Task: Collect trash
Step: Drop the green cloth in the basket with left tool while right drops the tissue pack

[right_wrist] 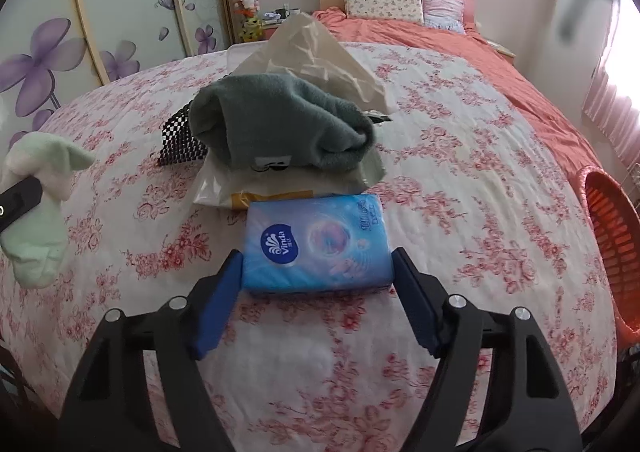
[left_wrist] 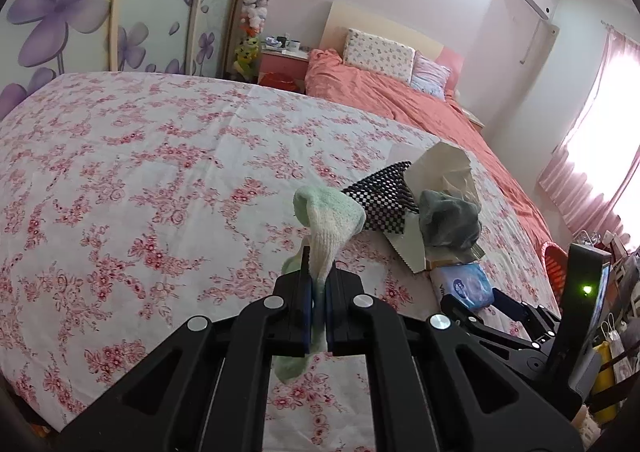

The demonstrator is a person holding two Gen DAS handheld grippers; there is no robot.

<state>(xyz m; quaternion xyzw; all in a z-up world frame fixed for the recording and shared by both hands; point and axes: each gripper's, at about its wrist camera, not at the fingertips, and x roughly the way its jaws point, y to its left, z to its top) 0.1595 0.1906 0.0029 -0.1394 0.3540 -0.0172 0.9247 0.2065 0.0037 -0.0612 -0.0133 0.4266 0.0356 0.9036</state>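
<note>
Two pairs of tongs are in our hands over a bed spread with a pink-flowered sheet [right_wrist: 460, 180]. Our left gripper [left_wrist: 318, 284] is clamped tight on a pale green sock [left_wrist: 326, 224], whose toe rises above the blue pads while the cuff hangs limp below them; in the right wrist view the same sock droops at the far left edge, well apart from our right tongs. Our right gripper [right_wrist: 318, 264] has its jaws spread wide, one blue pad on each side of a blue tissue pack [right_wrist: 318, 242] that lies flat on the sheet directly between them. The left pad sits just at the pack's side and the right pad stands just beside the other side; we cannot tell whether either pad presses on it. Just beyond the pack, ahead of the right tongs, lies a heap: a grey-green sock [right_wrist: 280, 128] on top of a white plastic bag [right_wrist: 316, 52], with a black-and-white checked item [right_wrist: 180, 140] poking out to its left. Far off to the right of the right tongs, beside the bed's edge, stands an orange basket [right_wrist: 612, 236].
</note>
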